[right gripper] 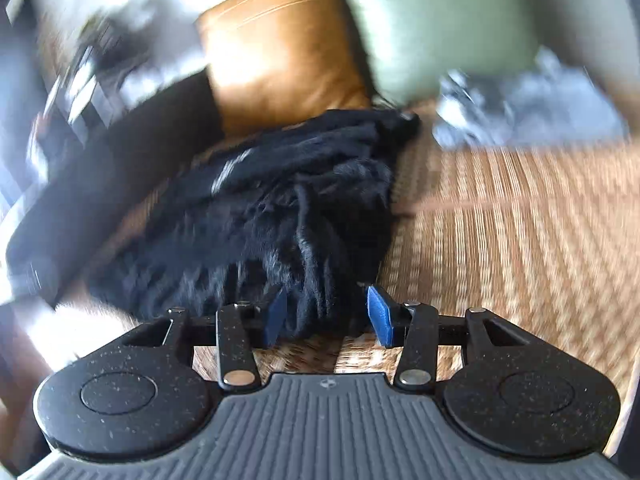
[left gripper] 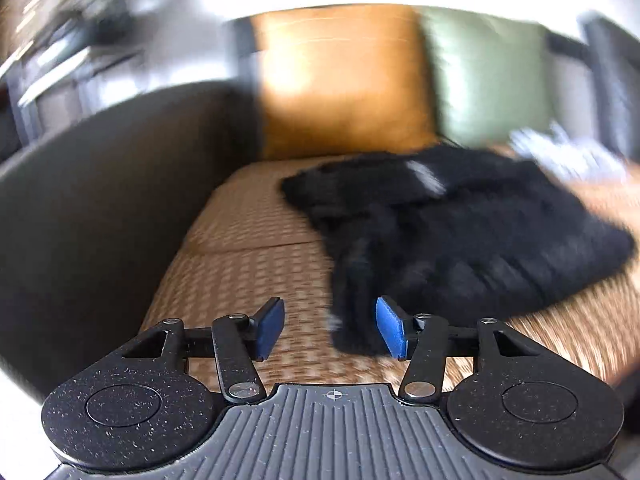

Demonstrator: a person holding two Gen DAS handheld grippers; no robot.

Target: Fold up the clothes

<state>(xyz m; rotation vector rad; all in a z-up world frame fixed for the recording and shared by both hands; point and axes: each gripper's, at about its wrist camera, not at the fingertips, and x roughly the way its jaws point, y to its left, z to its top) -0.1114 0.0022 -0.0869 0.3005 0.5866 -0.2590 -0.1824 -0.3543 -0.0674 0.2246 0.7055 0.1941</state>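
A black fuzzy garment (left gripper: 460,232) lies crumpled on a woven tan sofa seat (left gripper: 248,272). In the left wrist view a narrow strip of it reaches down to my left gripper (left gripper: 330,330), whose blue pads are open, the strip lying by the right pad (left gripper: 390,332). In the right wrist view the same garment (right gripper: 272,208) is bunched up, and its near edge lies between the open blue pads of my right gripper (right gripper: 326,316). Both views are motion-blurred.
An orange cushion (left gripper: 340,80) and a green cushion (left gripper: 488,76) lean on the sofa back. A dark armrest (left gripper: 100,208) is at left. A pale grey-white garment (right gripper: 528,104) lies further back on the seat. Bare woven seat (right gripper: 520,232) stretches right.
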